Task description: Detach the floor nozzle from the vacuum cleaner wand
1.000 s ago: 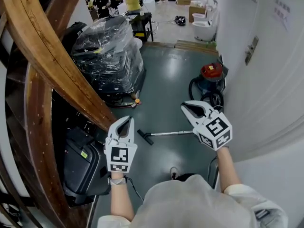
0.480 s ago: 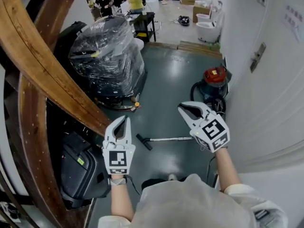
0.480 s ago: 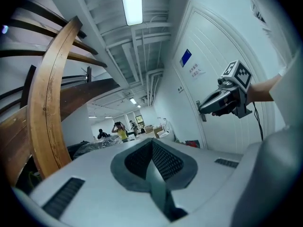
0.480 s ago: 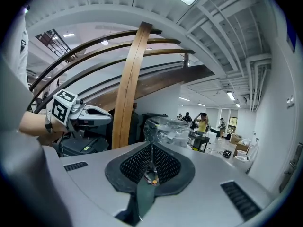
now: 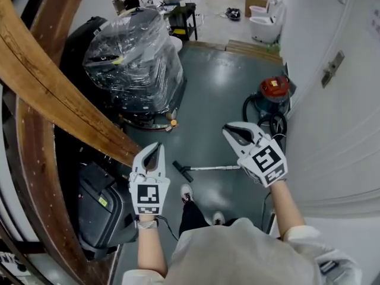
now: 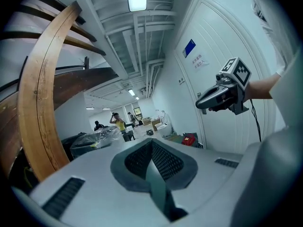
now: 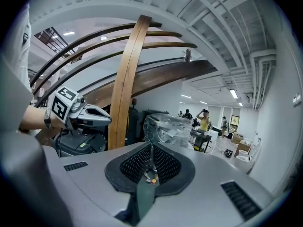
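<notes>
Both forearms reach straight out, about level. The left gripper [image 5: 156,153] and right gripper [image 5: 236,134] are both closed with nothing in them. On the floor between them lies the wand [image 5: 215,167], with the nozzle [image 5: 182,171] on its left end. The red vacuum [image 5: 274,90] sits further back by the wall.

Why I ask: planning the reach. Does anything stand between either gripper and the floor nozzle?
Nothing visible does. The floor nozzle lies on the floor at the end of the wand, ahead of the left gripper and right gripper; only the person's shoe is near it.
</notes>
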### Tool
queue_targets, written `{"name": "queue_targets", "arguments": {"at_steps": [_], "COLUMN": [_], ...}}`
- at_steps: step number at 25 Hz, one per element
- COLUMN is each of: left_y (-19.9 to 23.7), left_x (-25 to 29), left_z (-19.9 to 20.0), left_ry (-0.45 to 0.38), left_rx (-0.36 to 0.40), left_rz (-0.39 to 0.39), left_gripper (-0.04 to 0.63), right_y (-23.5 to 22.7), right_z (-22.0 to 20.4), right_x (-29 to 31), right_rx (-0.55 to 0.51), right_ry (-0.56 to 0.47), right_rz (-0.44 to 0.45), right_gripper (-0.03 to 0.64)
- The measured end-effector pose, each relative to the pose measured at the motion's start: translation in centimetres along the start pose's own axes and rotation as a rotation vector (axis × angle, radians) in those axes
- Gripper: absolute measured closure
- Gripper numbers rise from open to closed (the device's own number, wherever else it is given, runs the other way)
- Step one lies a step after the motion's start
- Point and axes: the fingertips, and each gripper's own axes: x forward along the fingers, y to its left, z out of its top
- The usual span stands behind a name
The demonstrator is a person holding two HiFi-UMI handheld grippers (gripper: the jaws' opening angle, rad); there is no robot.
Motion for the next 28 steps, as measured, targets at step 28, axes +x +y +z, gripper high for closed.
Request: {"name": "queue_targets", "arguments": {"at_steps": [28], "left_y": [5.3], "left_x": [12.1], "left_z": [-12.0], "left_ry": [0.038], "left_rx": [0.039], "left_rz": [-0.073], "left_gripper": [0.595], "right_y": [-2.4], "right_z": [-7.3], "right_x": [14.7], "right_rx": [-0.064], "right_ry": [-0.061], "right_rz": [-0.026], "right_gripper": [0.583]}}
